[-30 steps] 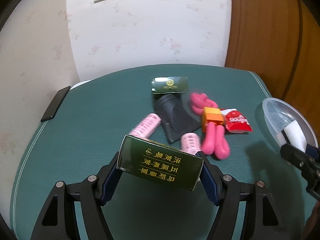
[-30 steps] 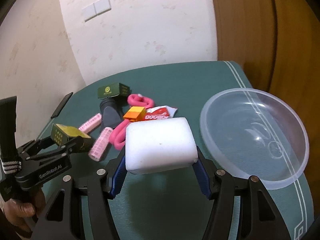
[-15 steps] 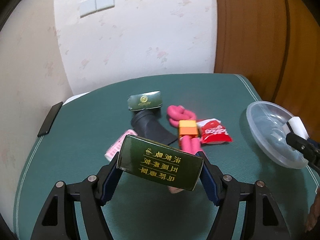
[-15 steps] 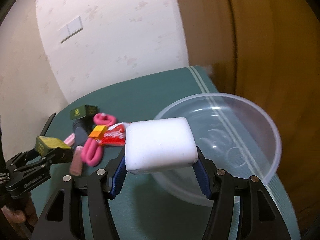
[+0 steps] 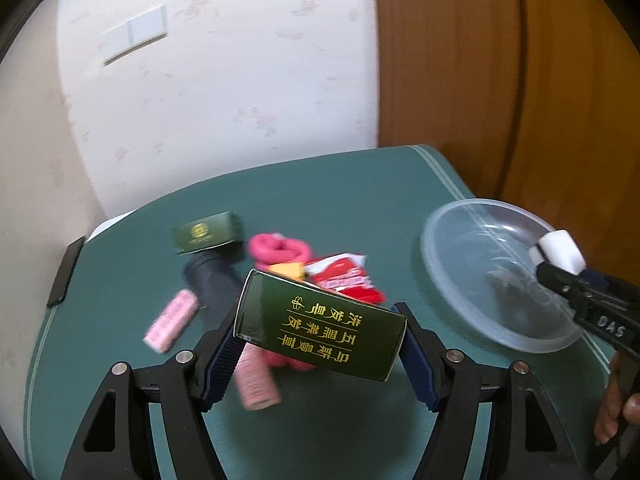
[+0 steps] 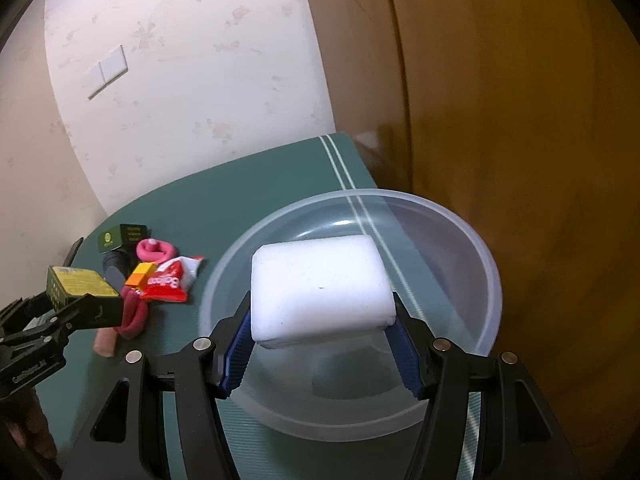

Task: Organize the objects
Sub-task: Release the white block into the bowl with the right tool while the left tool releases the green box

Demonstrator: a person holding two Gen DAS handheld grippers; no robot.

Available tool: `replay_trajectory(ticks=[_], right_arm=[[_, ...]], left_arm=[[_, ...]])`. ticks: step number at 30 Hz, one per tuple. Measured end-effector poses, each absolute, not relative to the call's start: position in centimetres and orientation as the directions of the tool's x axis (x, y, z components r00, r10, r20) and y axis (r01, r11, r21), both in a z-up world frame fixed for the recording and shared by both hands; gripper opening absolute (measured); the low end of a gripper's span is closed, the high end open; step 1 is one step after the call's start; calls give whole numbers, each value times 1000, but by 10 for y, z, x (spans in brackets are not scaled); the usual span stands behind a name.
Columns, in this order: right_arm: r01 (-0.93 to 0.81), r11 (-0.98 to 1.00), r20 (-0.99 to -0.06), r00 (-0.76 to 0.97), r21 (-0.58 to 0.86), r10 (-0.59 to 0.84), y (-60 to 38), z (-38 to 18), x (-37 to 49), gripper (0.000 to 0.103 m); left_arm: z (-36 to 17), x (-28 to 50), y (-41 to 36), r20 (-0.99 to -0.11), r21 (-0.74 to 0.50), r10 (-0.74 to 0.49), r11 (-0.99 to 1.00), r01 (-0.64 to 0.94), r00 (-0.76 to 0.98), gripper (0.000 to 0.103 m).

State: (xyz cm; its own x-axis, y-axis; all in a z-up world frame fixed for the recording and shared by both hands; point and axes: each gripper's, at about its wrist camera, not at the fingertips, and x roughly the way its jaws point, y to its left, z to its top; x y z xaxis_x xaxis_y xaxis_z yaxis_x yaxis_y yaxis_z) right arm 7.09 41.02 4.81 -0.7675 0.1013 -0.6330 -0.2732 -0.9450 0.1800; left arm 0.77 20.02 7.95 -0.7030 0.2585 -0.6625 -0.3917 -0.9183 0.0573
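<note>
**Two hand-held grippers carrying items toward a clear bowl**

The right hand-held gripper (image 6: 322, 326) is pinching a white sponge (image 6: 320, 288) across its short sides, holding it in the air above the clear bowl (image 6: 490, 276). The sponge is hanging over the bowl's open mouth and is not yet resting inside; this placement is judged to be preparing a release, since letting go here would drop it inside the rim.

The left hand-held gripper (image 5: 320, 346) is pinching a dark green box (image 5: 320, 322) by its two ends, the gold lettering facing the camera upside down. The box is being held clear of the green table (image 5: 340, 196), to the left of the bowl, presumably waiting its turn.

Still lying on the table, well apart from the bowl, are a second green box (image 5: 206, 233), a black tube (image 5: 212, 280), two pink rollers (image 5: 172, 321), a pink coiled band (image 5: 280, 247), an orange block (image 6: 140, 274) and a red packet (image 5: 344, 276). The grouping suggests that sorting is at an early stage. A dark phone (image 5: 66, 270) is lying at the table's far left edge.
</note>
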Motion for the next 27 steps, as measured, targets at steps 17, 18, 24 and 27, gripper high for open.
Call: replay_trajectory(ticks=[17, 18, 24, 27], right_arm=[[-320, -933, -619, -770, 165, 155, 441, 45, 73, 62], [-321, -933, -619, -770, 165, 155, 442, 45, 73, 62], [-325, -932, -618, -770, 162, 161, 442, 47, 74, 62], [-333, -928, -617, -770, 167, 165, 443, 47, 73, 62]], left_arm=[[78, 8, 289, -674, 73, 358, -838, -541, -646, 75], [77, 8, 291, -676, 71, 361, -835, -545, -642, 75], [76, 7, 303, -676, 76, 378, -818, -570, -633, 75], [77, 7, 306, -677, 75, 385, -811, -580, -627, 75]])
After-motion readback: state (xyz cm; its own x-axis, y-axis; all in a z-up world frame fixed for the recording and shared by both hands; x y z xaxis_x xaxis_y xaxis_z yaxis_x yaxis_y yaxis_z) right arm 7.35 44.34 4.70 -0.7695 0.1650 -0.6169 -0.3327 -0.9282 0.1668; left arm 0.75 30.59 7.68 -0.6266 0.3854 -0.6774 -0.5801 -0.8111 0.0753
